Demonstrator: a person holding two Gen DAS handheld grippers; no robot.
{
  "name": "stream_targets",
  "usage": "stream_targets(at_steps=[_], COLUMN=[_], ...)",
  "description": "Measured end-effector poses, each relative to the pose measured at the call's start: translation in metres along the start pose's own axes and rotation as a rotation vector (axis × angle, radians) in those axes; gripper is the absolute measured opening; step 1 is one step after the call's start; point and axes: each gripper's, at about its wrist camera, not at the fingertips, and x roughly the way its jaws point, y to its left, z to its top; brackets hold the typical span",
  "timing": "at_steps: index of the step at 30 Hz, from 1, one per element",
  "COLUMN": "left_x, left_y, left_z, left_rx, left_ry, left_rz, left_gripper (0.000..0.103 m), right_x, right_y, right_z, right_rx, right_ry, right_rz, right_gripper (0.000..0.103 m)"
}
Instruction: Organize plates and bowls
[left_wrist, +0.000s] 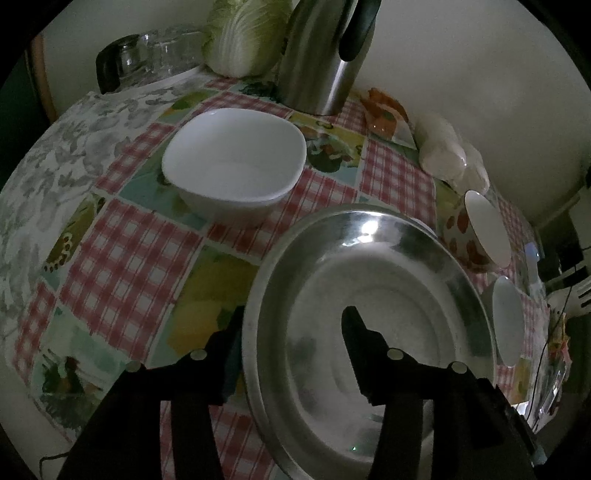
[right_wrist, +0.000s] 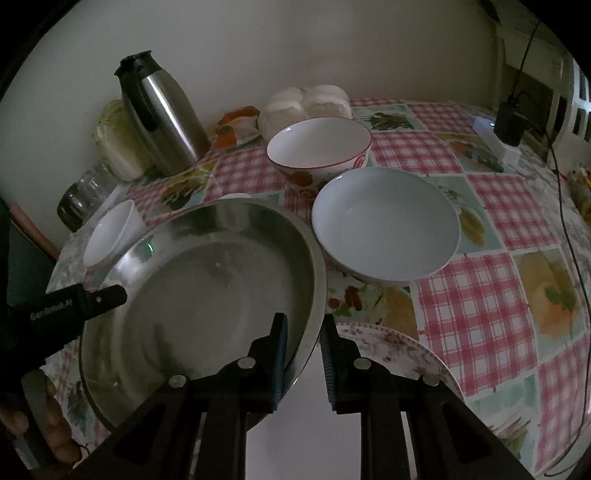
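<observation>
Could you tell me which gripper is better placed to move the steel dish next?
Probably right: the right gripper is shut on the rim of the steel dish, while the left gripper only straddles the rim, fingers apart.

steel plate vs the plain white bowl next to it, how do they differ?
The steel plate is shiny metal; the plain white bowl is matte white. The steel plate is tilted with the right tongs across its rim; the white bowl sits flat, untouched. The steel plate looks wider. Both are round and empty.

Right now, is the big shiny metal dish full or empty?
Empty. The metal dish shows only its bare shiny bottom in both views, nothing inside.
</observation>
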Motion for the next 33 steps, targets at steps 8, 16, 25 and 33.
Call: stream_targets(at_steps=[8, 16, 25, 33], left_x=[0.001, -0.008, -0.009, -0.015], left_y=[0.002, 0.012, 0.025, 0.021], left_z=[0.0, -0.018, -0.023, -0.022], left_rx=[0.003, -0.013, -0.083, -0.053], left_ry=[0.016, 0.093, 0.131, 0.114], left_rz=[-0.011, 0.028, 0.018, -0.019], left_gripper=[0.052, 0.052, 0.052, 0.027], right_x=[0.002, -0.004, -0.011, -0.013], right_y=[-0.008, -0.013, -0.012, -0.006], right_z=[0.002, 0.0, -0.009, -0.009], right_rx=[0.056, 0.086, 0.092, 0.06], right_ry=[0.014, 0.052, 0.109, 0.107], right_rz=[0.0, 0.007, 0.033, 0.034], right_gripper=[0.035, 0.035, 0.035, 0.021])
